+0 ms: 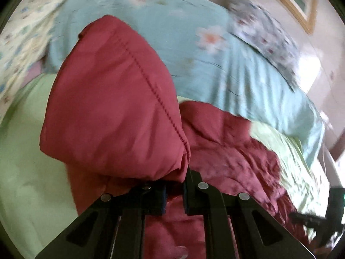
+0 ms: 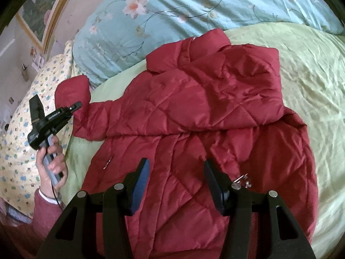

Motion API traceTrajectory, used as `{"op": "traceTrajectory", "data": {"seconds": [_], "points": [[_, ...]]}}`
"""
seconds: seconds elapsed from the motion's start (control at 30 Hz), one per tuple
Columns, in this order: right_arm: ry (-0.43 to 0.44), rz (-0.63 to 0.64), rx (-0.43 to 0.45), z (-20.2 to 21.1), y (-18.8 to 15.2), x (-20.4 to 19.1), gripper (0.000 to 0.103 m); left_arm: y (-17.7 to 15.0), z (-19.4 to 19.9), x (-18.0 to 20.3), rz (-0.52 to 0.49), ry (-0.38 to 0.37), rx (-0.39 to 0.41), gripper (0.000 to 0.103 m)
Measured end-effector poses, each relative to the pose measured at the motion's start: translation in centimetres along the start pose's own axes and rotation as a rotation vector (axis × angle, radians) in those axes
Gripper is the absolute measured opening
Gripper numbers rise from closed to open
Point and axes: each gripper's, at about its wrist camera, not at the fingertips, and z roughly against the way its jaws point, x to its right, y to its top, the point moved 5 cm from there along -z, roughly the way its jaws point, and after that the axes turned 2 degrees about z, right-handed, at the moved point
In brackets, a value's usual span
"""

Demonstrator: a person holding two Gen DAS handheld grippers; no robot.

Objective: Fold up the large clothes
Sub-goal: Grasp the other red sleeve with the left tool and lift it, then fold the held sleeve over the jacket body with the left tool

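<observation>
A dark red quilted jacket point(image 2: 204, 108) lies spread on a light green sheet point(image 2: 301, 75), its right side folded over its middle. My left gripper point(image 1: 183, 179) is shut on the end of the jacket's sleeve point(image 1: 112, 99), which bulges up in front of the camera. In the right wrist view the left gripper point(image 2: 75, 105) holds that sleeve point(image 2: 73, 90) lifted off the bed at the jacket's left side, with a hand point(image 2: 54, 166) on its handle. My right gripper point(image 2: 176, 181) hovers open above the jacket's lower body, with nothing pinched between its blue pads point(image 2: 142, 181).
A pale blue floral quilt point(image 2: 172, 10) is bunched along the far side of the bed. A yellow patterned pillow point(image 2: 25, 140) lies at the left. A framed picture point(image 2: 38, 15) hangs on the wall behind. Bare green sheet shows to the jacket's right.
</observation>
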Motion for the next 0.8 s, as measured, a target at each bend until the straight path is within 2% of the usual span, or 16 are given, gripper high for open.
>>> {"op": "traceTrajectory", "data": {"seconds": [0.17,0.5,0.7,0.8], "points": [[0.01,-0.04,0.029,0.3,1.5,1.7,0.055,-1.1,-3.3,4.2,-0.09,-0.033,-0.047,0.009],[-0.006,-0.099,0.049,-0.7,4.7,5.5,0.055,-1.6,-14.7,12.3,-0.205,-0.075,-0.155,0.009],[-0.001,-0.138,0.069,-1.1,6.0,7.4,0.055,-3.2,-17.7,16.5,-0.3,-0.096,-0.162,0.009],[0.039,-0.172,0.091,-1.2,6.7,8.2,0.055,-4.0,-19.5,17.7,-0.33,-0.082,-0.181,0.018]]}}
